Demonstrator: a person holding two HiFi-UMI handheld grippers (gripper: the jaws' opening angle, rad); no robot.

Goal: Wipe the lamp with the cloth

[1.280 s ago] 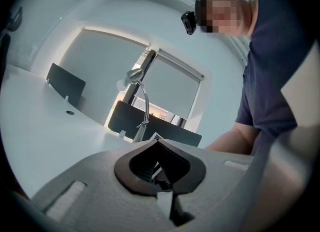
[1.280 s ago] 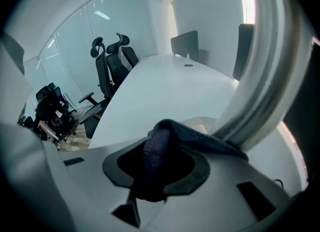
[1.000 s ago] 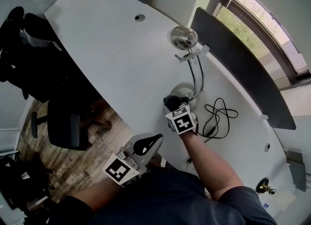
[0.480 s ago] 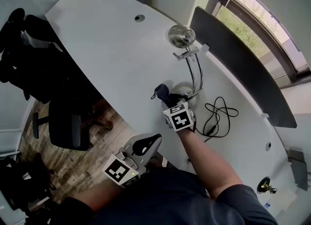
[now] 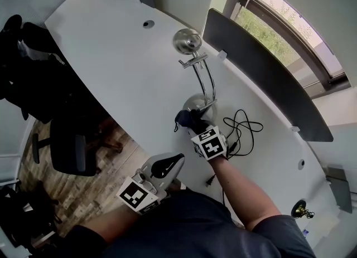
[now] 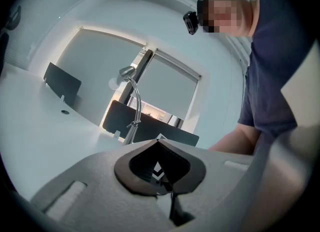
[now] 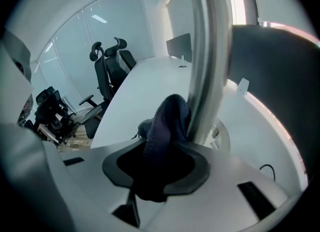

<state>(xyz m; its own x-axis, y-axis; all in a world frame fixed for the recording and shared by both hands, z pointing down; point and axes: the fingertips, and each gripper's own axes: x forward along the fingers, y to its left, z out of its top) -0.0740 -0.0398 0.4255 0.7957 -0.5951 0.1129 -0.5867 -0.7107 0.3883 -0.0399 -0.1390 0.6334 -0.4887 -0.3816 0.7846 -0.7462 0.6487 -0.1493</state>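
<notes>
A chrome desk lamp stands on the white desk point(image 5: 111, 56), with a round head point(image 5: 187, 40), a curved stem point(image 5: 207, 81) and a round base point(image 5: 196, 104). My right gripper point(image 5: 192, 123) is shut on a dark blue cloth point(image 5: 185, 118) at the near edge of the base. In the right gripper view the cloth point(image 7: 167, 121) bulges out of the jaws of my right gripper point(image 7: 162, 168) and lies against the foot of the stem point(image 7: 210, 60). My left gripper point(image 5: 167, 165) hangs off the desk's near edge, shut and empty; in its own view the lamp point(image 6: 131, 100) shows far beyond the left gripper point(image 6: 159, 148).
A black cable point(image 5: 241, 134) lies coiled right of the lamp base. A dark divider panel point(image 5: 262, 73) runs along the desk's far side below the window. Black office chairs point(image 5: 72, 145) stand on the floor at the left. A cable hole point(image 5: 148, 24) marks the far desk.
The cloth has come out to the left from under my right gripper and now sits against the near side of the lamp's foot. The head view has shifted. My left gripper has stayed put.
</notes>
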